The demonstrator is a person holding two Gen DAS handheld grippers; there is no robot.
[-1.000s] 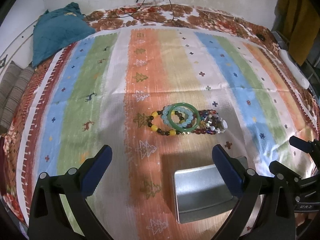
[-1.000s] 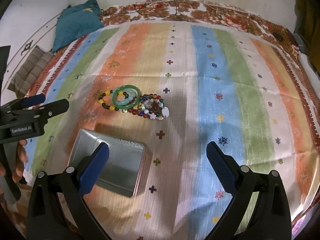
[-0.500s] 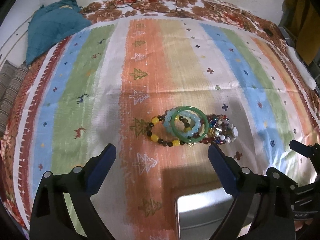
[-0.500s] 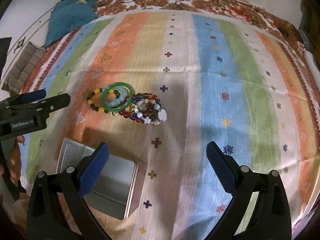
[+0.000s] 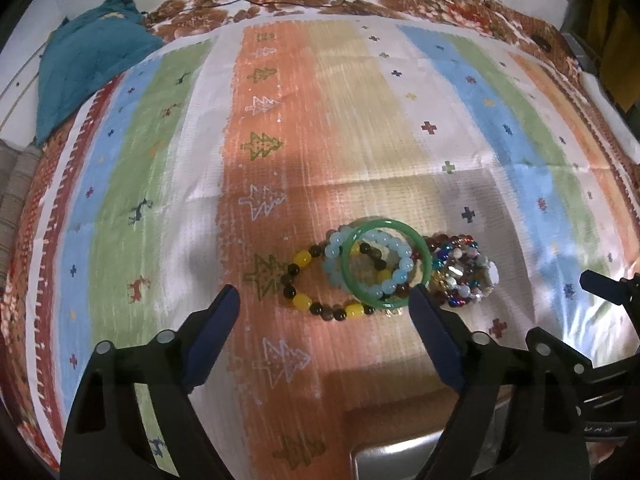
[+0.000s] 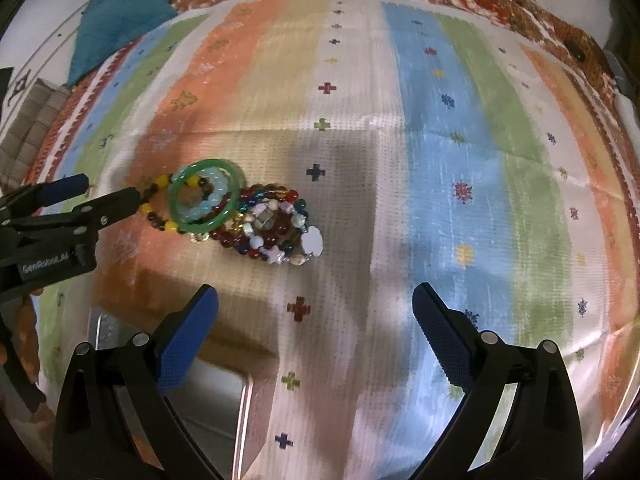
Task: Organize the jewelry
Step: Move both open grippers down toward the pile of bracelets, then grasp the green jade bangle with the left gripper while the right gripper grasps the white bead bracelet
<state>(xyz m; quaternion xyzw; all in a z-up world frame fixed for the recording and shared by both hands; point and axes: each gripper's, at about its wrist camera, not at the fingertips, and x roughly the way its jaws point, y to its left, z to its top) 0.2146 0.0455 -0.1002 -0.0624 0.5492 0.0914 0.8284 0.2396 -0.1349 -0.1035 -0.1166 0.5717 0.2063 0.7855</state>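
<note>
Surface: striped woven cloth in orange, tan, white, blue and green bands, spread over a floral bedcover.
Jewelry heap: one cluster near the middle of the cloth, pieces overlapping.
Green bangle: lies on top of the heap, resting on the pale blue bead bracelet.
Yellow-and-dark bead bracelet: left end of the heap, partly under the bangle.
Multicoloured bead bracelets: right end of the heap, bunched, with white flower-shaped and star-shaped beads.
Metal tin: near edge of the cloth, on the near side of the heap; only partly visible.
Left gripper: tilted down over the left end of the heap; jaws wide apart, having just been narrowing, nothing clamped; right fingertip overlaps the bangle's near rim, contact unclear.
Right gripper: jaws wide apart, empty, above bare cloth near the heap's right side.
Teal fabric: far left corner.
</note>
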